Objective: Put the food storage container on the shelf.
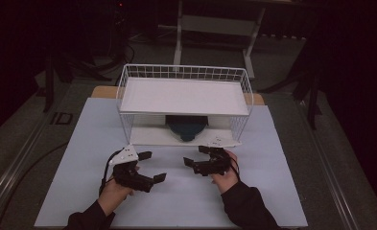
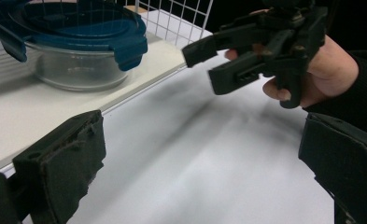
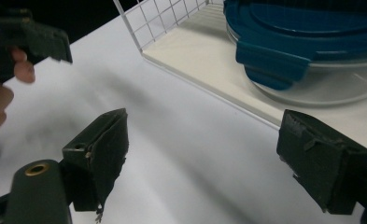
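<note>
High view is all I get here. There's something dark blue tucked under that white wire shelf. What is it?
Observer: A clear glass container with a dark blue clip-on lid, standing on the rack's lower shelf.
Operator: Is the lid on?
Observer: Yes, it sits on top, and its side clips hang down over the glass rim.
Operator: Is anything inside the container?
Observer: Nothing shows through the glass in the left gripper view.
Operator: Is either gripper holding anything?
Observer: No. The right gripper has open jaws with bare white table between them, and so does the left gripper.
</note>
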Demonstrator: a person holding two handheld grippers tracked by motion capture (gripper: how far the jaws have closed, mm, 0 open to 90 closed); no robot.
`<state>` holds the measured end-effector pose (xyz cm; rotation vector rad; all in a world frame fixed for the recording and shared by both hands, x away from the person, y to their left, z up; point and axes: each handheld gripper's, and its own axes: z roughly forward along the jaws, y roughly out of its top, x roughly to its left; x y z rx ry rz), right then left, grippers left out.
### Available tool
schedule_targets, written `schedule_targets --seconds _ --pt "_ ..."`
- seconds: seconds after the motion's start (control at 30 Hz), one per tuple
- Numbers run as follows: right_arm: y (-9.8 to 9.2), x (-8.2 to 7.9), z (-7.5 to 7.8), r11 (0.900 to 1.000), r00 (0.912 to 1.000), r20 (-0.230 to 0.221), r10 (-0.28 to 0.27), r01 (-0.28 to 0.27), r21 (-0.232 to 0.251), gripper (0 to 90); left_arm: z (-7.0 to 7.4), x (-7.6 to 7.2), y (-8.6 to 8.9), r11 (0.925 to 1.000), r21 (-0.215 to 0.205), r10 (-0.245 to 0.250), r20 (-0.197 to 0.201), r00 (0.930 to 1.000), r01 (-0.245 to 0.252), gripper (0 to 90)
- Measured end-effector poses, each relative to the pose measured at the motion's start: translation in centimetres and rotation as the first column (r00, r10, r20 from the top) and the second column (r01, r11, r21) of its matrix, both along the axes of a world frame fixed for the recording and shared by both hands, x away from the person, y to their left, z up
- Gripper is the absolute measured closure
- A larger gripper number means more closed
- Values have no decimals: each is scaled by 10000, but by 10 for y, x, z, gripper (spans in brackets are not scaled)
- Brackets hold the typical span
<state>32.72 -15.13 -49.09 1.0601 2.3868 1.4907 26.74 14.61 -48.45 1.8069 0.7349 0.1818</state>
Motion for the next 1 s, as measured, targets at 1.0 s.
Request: schedule_targets --seconds 1.0 --pt "-71 -50 7 9975 9974 375 -610 595 392 162 4 -17 15 9998 206 -11 217 9998 6 9"
